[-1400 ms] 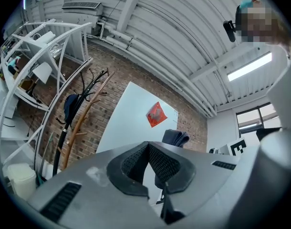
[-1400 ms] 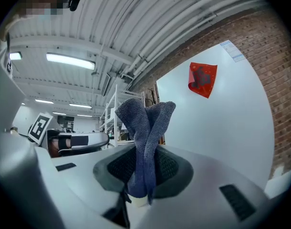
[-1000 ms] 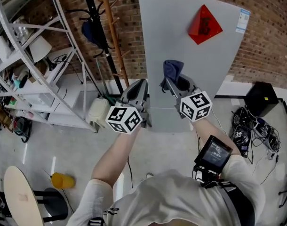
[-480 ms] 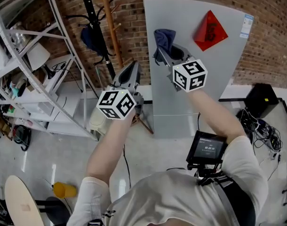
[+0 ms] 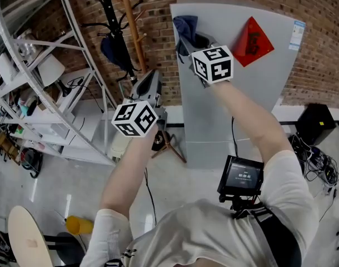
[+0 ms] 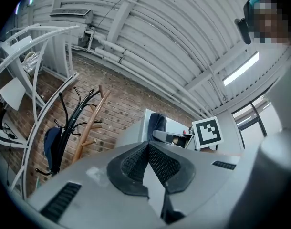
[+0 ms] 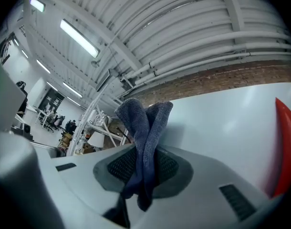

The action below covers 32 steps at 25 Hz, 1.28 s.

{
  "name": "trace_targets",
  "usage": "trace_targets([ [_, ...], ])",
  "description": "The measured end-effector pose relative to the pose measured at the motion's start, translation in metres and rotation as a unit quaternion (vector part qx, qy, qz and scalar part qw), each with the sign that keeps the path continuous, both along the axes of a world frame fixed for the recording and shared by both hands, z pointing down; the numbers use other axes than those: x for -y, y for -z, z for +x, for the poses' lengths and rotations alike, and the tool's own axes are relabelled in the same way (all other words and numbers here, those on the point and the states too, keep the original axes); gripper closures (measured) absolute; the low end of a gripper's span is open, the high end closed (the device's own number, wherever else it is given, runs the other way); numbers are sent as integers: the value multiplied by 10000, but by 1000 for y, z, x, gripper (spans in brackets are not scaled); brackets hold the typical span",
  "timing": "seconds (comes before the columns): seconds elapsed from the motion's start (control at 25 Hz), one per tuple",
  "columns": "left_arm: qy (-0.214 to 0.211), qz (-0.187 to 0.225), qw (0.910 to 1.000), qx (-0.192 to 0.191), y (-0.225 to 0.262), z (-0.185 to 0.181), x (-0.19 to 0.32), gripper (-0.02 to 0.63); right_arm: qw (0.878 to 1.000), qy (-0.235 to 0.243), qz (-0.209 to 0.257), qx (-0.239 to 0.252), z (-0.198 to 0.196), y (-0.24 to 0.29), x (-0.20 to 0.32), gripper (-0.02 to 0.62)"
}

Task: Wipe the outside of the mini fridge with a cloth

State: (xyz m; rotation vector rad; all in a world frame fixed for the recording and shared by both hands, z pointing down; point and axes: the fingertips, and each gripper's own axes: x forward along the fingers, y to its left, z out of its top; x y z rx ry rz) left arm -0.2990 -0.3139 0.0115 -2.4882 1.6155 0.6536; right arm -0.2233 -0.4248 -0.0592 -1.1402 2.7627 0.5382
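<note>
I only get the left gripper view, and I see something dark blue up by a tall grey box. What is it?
Observer: A blue cloth, clamped between the jaws of the right gripper.
Operator: And the grey box?
Observer: That is the fridge. Its door carries a red diamond sticker.
Operator: Anything else lying about?
Observer: A small yellow thing lies on the floor, at the lower left of the head view.
</note>
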Motion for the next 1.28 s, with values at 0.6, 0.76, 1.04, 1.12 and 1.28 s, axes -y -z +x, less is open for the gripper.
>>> trace_targets([
  [0.6, -546, -30, 9985, 77, -7, 60, 25, 603, 9975, -709, 61, -45, 88, 11, 8, 511],
  [0.76, -771, -7, 9970, 89, -5, 87, 29, 603, 9954, -955, 59, -8, 119, 16, 9, 511],
  [1.04, -1013, -42, 9948, 90, -6, 125, 36, 603, 9936, -1108, 57, 199, 171, 28, 7, 512],
  [1.12, -1054, -52, 9944, 100, -7, 134, 39, 603, 9932, -1136, 43, 244, 187, 30, 8, 512],
  [1.28, -1172, -74, 9930, 140, -7, 156, 45, 603, 9925, -1198, 24, 239, 214, 30, 9, 511],
])
